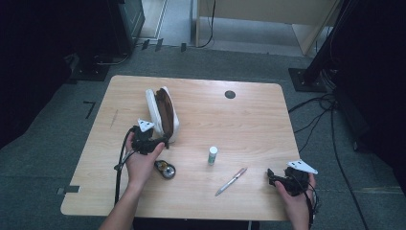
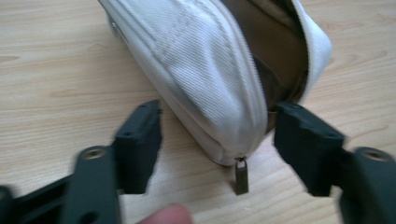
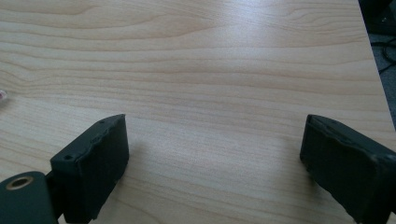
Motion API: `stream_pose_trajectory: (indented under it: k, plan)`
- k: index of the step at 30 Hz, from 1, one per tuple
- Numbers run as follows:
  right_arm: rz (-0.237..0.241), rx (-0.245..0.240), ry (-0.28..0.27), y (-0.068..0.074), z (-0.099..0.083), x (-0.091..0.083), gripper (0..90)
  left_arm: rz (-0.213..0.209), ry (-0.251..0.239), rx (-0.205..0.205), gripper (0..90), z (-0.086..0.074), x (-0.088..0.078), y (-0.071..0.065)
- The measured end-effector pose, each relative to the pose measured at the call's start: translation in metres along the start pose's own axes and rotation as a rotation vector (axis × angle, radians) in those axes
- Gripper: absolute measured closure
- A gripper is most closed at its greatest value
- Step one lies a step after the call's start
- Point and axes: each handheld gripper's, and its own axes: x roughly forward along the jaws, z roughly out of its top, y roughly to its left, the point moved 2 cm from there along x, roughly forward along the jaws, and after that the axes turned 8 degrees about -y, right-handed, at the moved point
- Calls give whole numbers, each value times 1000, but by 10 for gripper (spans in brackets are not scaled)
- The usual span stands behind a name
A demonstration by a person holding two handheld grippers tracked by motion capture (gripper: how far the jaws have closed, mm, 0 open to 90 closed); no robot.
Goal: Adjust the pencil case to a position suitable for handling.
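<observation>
Black jaws of the left gripper stand apart on both sides of the near end of the white pouch, around its zip pull, and the pads do not press it. On the wooden table the pouch lies unzipped, left of the middle. Right gripper is wide open over bare wood near the right corner, well apart from the pen and the small bottle.

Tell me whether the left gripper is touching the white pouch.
Cannot tell. In the left gripper view the left gripper straddles the zip end of the white pouch; one jaw stands clear, the other sits right at the pouch's edge, blurred.
</observation>
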Motion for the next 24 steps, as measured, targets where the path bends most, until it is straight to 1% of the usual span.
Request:
stream_pose_trajectory:
  k: [1,2,6,9,11,14,15,16,17,19,21,22,24]
  plan:
    - [0,0,1,0,0,0,75,-20,-7,-10,452,1,0,2]
    - [0,0,1,0,0,0,75,-33,-11,-21,474,1,0,3]
    - [0,0,1,0,0,0,75,-47,-23,-34,552,2,0,8]
    - [0,0,1,0,0,0,75,-78,-24,-58,609,2,-1,12]
    - [0,0,1,0,0,0,75,-119,-14,-84,640,2,-1,14]
    - [0,0,1,0,0,0,75,-181,-14,-90,660,1,-1,13]
    - [0,0,1,0,0,0,75,-194,-14,-96,665,1,0,12]
    - [0,0,1,0,0,0,75,-209,-10,-93,672,1,0,11]
    - [-1,0,1,0,0,0,75,-233,-12,-95,679,0,0,11]
    - [-1,0,1,0,0,0,75,-260,-5,-91,691,-1,1,8]
    - [-1,0,1,0,0,0,75,-293,-9,-90,710,-2,2,6]
    - [0,0,0,0,0,0,75,-311,-9,-84,714,-2,2,4]
    - [-1,0,0,0,0,0,75,-343,-2,-59,722,-4,2,0]
